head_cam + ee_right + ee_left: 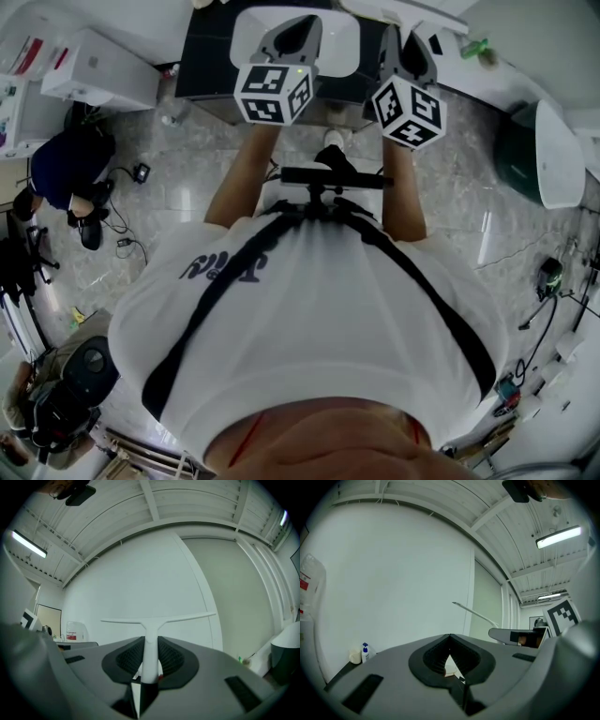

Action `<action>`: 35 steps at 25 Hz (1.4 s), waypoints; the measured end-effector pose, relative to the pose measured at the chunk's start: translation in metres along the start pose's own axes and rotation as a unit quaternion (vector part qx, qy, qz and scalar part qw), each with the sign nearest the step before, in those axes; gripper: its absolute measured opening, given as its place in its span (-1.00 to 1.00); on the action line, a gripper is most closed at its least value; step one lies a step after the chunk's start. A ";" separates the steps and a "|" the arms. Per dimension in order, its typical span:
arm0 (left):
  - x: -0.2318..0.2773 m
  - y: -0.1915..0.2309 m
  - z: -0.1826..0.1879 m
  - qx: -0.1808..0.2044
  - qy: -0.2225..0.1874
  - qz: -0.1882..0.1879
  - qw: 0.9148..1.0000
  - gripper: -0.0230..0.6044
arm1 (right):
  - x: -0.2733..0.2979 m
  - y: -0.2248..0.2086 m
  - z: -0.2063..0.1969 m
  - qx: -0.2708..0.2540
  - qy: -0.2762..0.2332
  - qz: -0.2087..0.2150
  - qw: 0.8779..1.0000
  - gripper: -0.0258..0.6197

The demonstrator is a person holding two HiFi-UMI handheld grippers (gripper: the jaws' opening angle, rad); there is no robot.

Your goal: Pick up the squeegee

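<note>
Both forearms (239, 173) reach forward side by side, each claw held level toward the dark desk (202, 66). Left claw (449, 638): jaws closed tip to tip, nothing between them. Right claw (150, 641): clamped on the handle of the white squeegee (154, 619), whose blade lies crosswise above the jaws, with a white wall (140, 573) behind.

White T-shaped squeegee (151, 629): handle pinched in right gripper (149, 663), sticking out along the jaws, blade bar crosswise, roughly level.

A plain white wall (140, 569) closes the way ahead. The crossbar of the white T-shaped plastic squeegee (159, 619) spans before the right gripper (150, 641). Air above the dark worktop (202, 56) lies open.
</note>
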State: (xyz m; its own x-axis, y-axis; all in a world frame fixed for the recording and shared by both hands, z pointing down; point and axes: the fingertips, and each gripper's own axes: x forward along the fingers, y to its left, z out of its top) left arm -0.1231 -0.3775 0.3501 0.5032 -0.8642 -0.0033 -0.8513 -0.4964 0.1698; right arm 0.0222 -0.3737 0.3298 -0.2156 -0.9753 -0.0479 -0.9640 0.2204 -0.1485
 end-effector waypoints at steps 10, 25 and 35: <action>0.004 -0.019 -0.009 -0.004 0.008 -0.008 1.000 -0.90 | -0.013 -0.012 -0.005 -0.006 0.007 -0.006 1.000 -0.64; 0.021 -0.050 -0.014 0.001 0.014 -0.031 0.999 -0.90 | -0.025 -0.040 -0.005 -0.010 0.009 -0.021 1.000 -0.64; 0.022 -0.042 -0.020 -0.001 0.020 -0.019 1.000 -0.90 | -0.020 -0.038 -0.004 -0.010 0.010 -0.016 1.000 -0.64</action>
State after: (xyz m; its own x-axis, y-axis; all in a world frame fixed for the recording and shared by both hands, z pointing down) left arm -0.0734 -0.3735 0.3625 0.5403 -0.8410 0.0301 -0.8316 -0.5282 0.1716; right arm 0.0621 -0.3629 0.3399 -0.1881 -0.9818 -0.0243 -0.9732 0.1897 -0.1303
